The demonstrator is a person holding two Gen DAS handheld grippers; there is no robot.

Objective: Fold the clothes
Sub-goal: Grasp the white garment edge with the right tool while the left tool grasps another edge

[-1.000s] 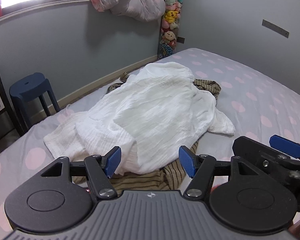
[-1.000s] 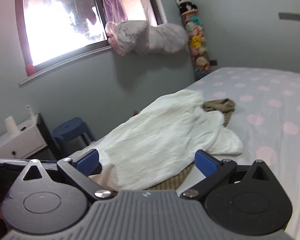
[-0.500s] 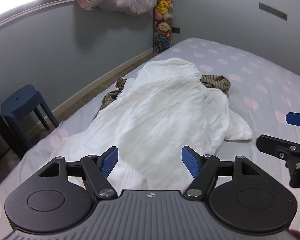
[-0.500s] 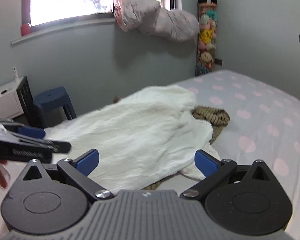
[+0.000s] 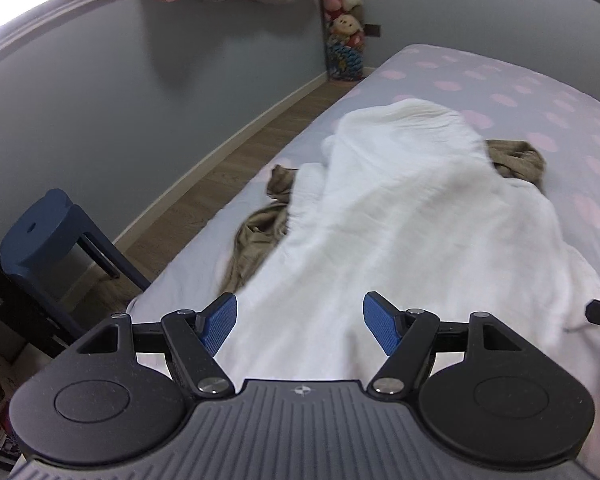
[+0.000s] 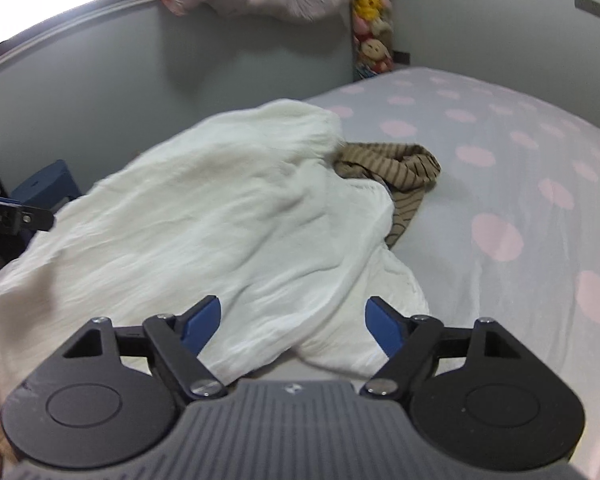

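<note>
Left wrist view: the left tongs [image 5: 299, 322] stand with their blue pads wide apart, nothing between them, poised over the near part of the white garment [image 5: 412, 232]. The garment lies spread and rumpled along the bed [image 5: 540, 92], which carries a grey sheet with pink dots. A brown striped garment [image 5: 256, 236] shows from under the white one on its left side and again at its far right edge. A blue stool [image 5: 40, 232] stands on the floor beside the bed. Part of the right tongs' black frame shows at the right border of this view.

Right wrist view: the right tongs [image 6: 293, 326] are likewise spread apart and empty, over the near hem of the white garment [image 6: 220, 216]. The brown striped garment [image 6: 396, 168] lies bunched at the white garment's far right side, partly beneath it. The bed [image 6: 520, 184] is bare to the right. A column of soft toys [image 6: 372, 20] stands in the far corner.
</note>
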